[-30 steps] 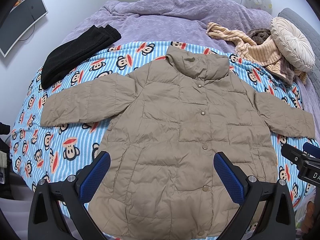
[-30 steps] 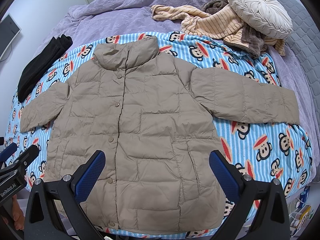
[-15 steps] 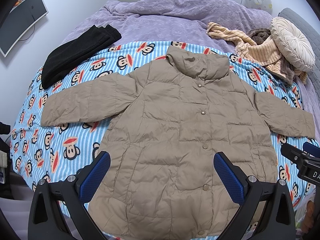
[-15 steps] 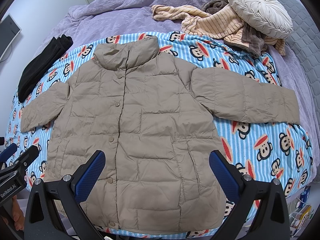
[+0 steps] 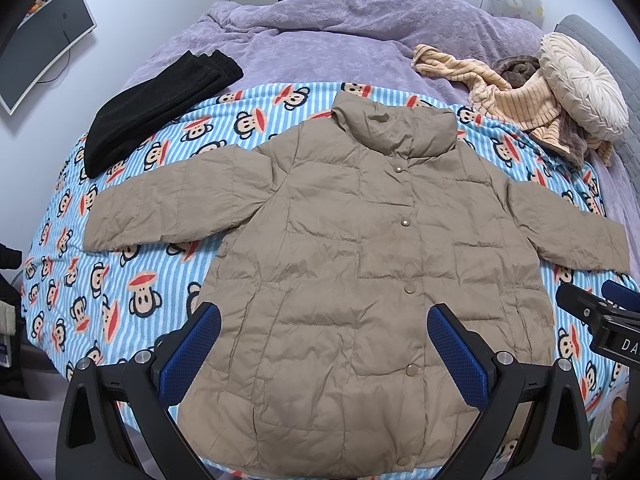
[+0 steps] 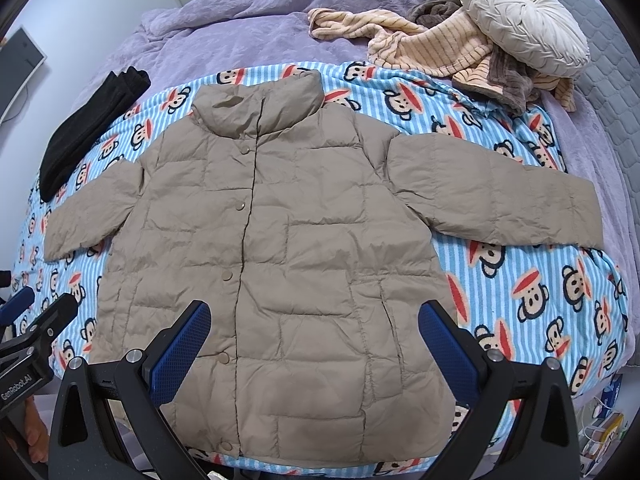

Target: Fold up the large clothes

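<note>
A tan puffer jacket lies flat and buttoned on a blue striped monkey-print blanket, collar away from me and both sleeves spread out sideways. My left gripper hovers open above the jacket's lower hem, its blue pads wide apart with nothing between them. My right gripper also hangs open over the lower front of the jacket. Each gripper shows at the edge of the other's view: the right gripper and the left gripper.
A folded black garment lies at the blanket's far left. A pile of striped and brown clothes with a round cream cushion sits far right. Purple bedding lies beyond; a monitor hangs left.
</note>
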Demonstrator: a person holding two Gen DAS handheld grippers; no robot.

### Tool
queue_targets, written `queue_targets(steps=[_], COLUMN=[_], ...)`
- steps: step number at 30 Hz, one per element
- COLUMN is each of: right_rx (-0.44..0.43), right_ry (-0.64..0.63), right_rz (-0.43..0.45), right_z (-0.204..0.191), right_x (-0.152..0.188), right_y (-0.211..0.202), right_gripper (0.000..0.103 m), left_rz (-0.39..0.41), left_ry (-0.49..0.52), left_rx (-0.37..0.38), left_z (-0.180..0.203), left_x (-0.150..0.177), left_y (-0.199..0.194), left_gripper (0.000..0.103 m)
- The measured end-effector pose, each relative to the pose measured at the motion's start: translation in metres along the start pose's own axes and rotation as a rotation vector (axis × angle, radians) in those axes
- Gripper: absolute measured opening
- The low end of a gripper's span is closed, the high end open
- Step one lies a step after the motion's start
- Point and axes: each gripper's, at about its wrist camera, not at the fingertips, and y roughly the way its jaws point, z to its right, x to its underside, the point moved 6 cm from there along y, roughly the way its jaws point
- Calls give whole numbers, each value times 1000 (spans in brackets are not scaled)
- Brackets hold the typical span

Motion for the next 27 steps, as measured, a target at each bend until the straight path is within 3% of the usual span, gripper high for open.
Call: queue_targets(steps=[6,16,21,27], right_rx=[-6,-33,-101,-149], right_ry=[7,44,61,95], right_rz=[-9,-31,-51,-171], right_z=[-1,-22,-55,-106], right_x=[2,9,12,24], right_y=[0,7,19,61], right_gripper=[103,103,103,103], left_rz=[1,-37,-77,-118], left_ry=[6,-31,-90,-180], left_rx=[14,99,117,129], left_z=[2,-24,-66,-136], left_x=[2,2,-1,-3], left_y=[-5,12,42,85], left_gripper=[103,103,103,103])
